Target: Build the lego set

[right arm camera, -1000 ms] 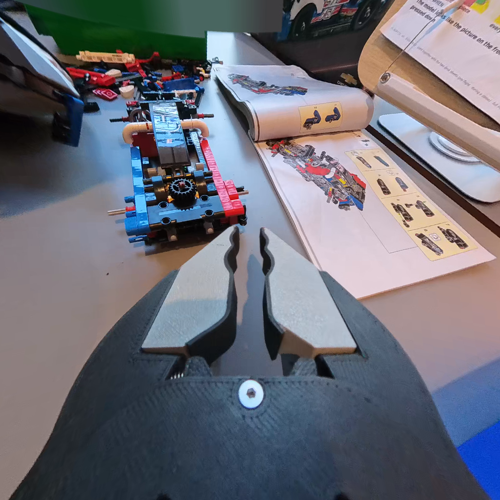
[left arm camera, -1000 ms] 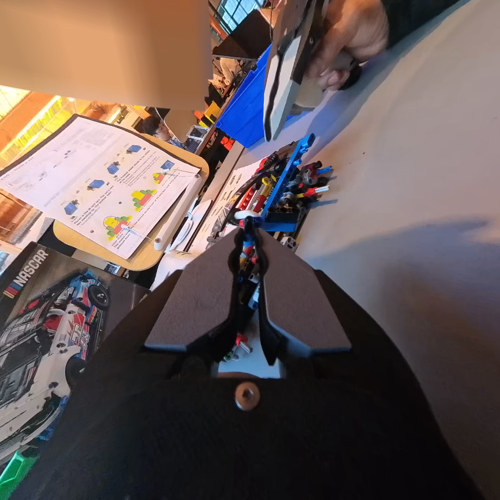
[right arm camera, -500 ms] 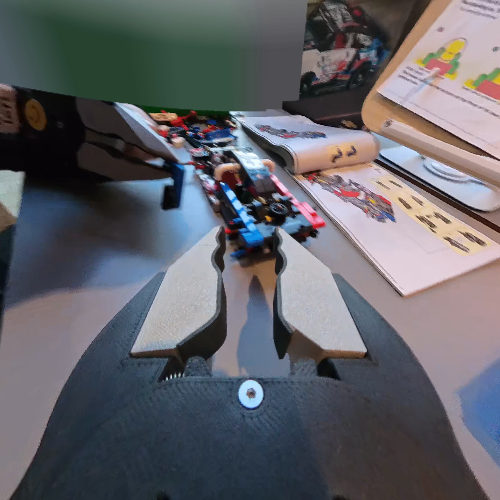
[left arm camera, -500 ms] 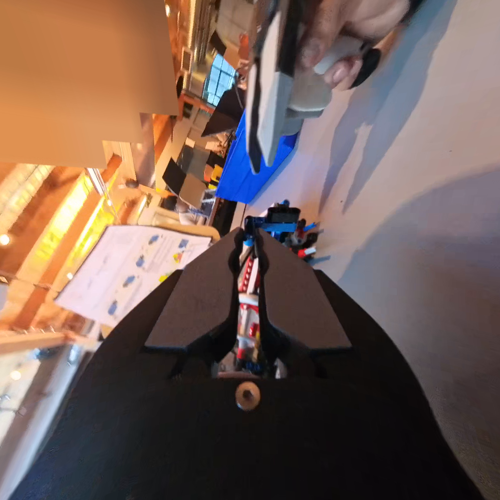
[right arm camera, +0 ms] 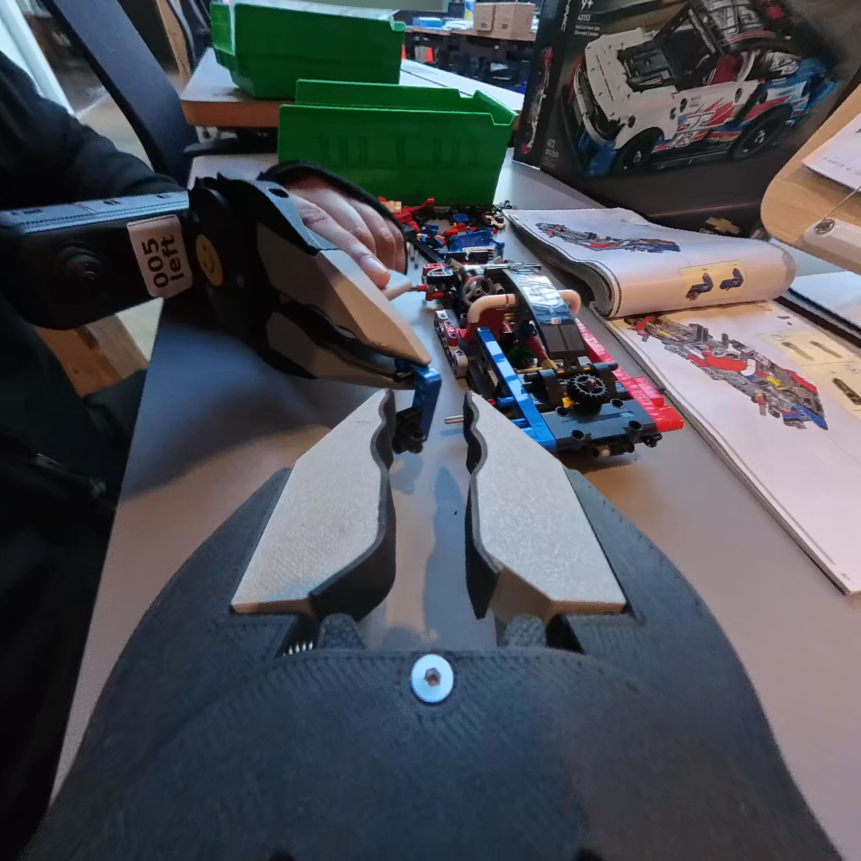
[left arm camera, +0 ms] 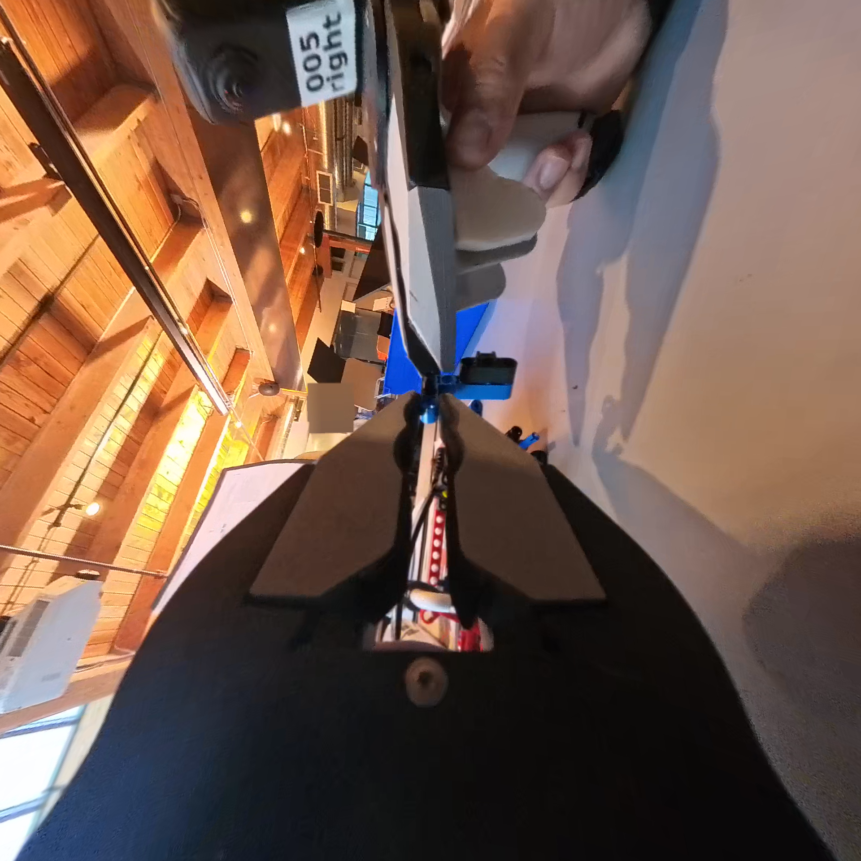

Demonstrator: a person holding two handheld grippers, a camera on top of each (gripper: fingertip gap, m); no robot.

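Two tools meet mid-surface: left tool clamps blue piece, presenting it; right tool, jaws narrowly parted, empty, brackets it for handover. Car chassis rests just beside, awaiting piece.

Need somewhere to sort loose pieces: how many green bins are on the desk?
2. One green bin sits just behind the loose-parts pile; a second sits farther back on the left. More may be hidden outside the view.

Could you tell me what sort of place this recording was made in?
Probably a workshop or lab bench used for model building: green parts bins sit at the back of the grey table, and exposed timber ceiling beams suggest a converted industrial space.
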